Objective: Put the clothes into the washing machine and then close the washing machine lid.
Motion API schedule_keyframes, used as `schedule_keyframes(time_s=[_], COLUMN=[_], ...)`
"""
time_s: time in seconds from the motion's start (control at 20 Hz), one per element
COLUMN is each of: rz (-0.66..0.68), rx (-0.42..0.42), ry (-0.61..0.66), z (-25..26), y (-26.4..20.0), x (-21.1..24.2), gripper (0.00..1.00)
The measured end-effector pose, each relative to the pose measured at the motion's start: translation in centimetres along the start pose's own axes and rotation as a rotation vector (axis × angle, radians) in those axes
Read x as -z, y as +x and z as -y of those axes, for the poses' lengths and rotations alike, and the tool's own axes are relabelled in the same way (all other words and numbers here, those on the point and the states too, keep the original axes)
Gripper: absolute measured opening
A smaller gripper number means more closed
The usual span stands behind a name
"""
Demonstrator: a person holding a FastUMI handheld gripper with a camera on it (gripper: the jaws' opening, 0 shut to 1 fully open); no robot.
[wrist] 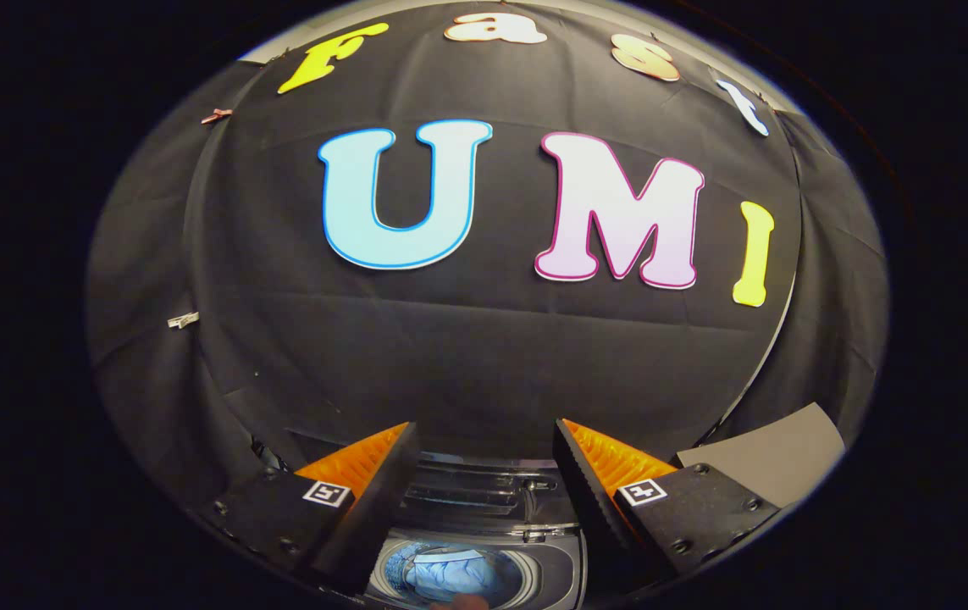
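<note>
Left orange ribbed finger and right one stood well apart, nothing between them; gripper empty, aimed mostly at the booth wall. Below and between the fingers sat the dark grey top-loading washing machine, with the light blue crumpled clothes already down in its round drum. The clear hinged lid looked raised at the back, just ahead of the fingertips. Risks, my read: fingers overshoot the lid edge and push it further back, or the lid drops and slams. Grey flat board on the right could snag the right finger.
</note>
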State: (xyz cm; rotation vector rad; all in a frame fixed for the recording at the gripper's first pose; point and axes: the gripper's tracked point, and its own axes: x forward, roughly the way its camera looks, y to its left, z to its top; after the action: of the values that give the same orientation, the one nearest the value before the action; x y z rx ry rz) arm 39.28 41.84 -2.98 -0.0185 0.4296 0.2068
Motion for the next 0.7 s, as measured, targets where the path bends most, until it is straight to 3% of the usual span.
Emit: schedule_keyframes(time_s=[0.55, 0.7], rz=[-0.188, -0.168], rx=[-0.015, -0.036], ry=[0.0, 0.095], z=[-1.1, -1.4], y=[9.6, 10.3], x=[5.7, 5.9], gripper=[0.99, 0.99])
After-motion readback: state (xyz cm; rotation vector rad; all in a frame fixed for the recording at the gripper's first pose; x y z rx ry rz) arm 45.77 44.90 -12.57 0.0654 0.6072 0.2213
